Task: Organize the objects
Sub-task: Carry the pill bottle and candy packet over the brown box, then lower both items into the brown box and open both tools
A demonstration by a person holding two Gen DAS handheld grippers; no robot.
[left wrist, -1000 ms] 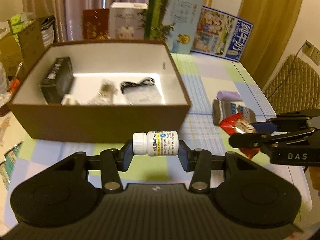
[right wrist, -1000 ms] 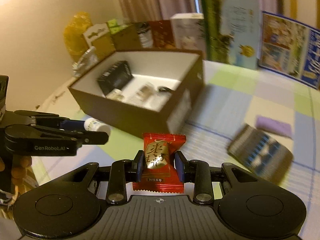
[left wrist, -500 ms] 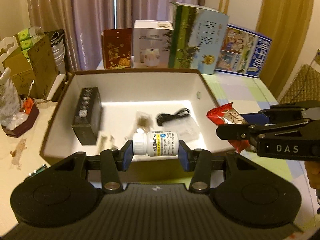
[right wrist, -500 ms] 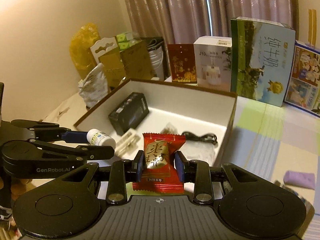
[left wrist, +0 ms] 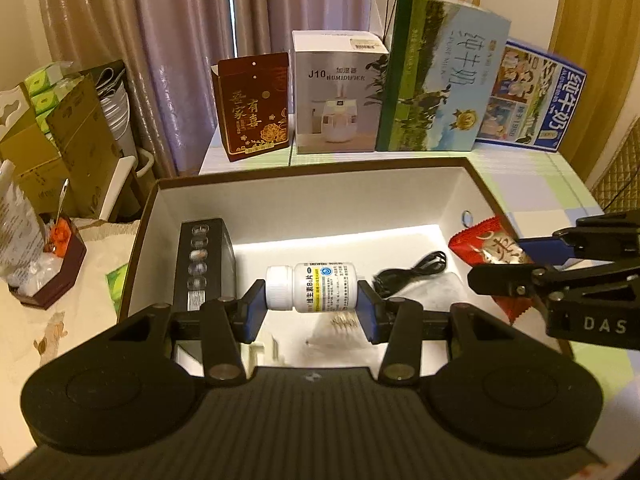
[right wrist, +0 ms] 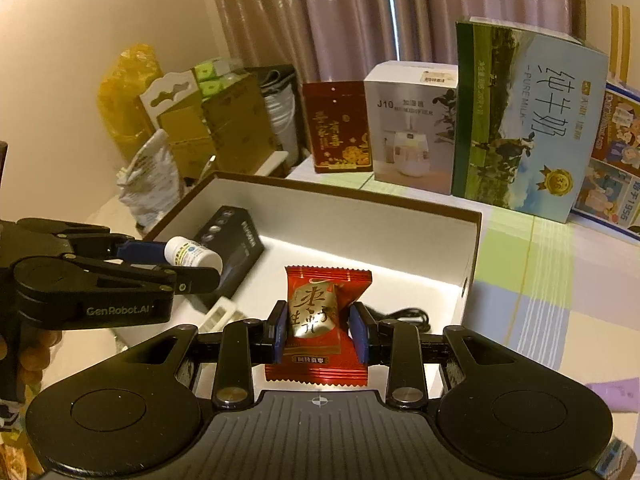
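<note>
My left gripper (left wrist: 311, 304) is shut on a white pill bottle (left wrist: 312, 287), held sideways above the inside of the brown box (left wrist: 312, 168). My right gripper (right wrist: 320, 332) is shut on a red candy packet (right wrist: 318, 320) and holds it over the box's right part; the box shows in the right wrist view (right wrist: 476, 240) too. In the left wrist view the right gripper (left wrist: 504, 264) and the candy packet (left wrist: 486, 246) show near the box's right wall. In the right wrist view the left gripper (right wrist: 176, 260) and the pill bottle (right wrist: 192, 254) show over the box's left side.
Inside the box lie a black case (left wrist: 204, 264), a black cable (left wrist: 416, 268), a clear bag and small white pieces. Cartons (left wrist: 436, 76) stand behind the box. Cardboard boxes and bags (left wrist: 52, 140) crowd the left. A purple item (right wrist: 616, 394) lies on the checked cloth at right.
Both grippers have moved forward and up, from in front of the box's near wall to above its inside. Each still holds its object.
</note>
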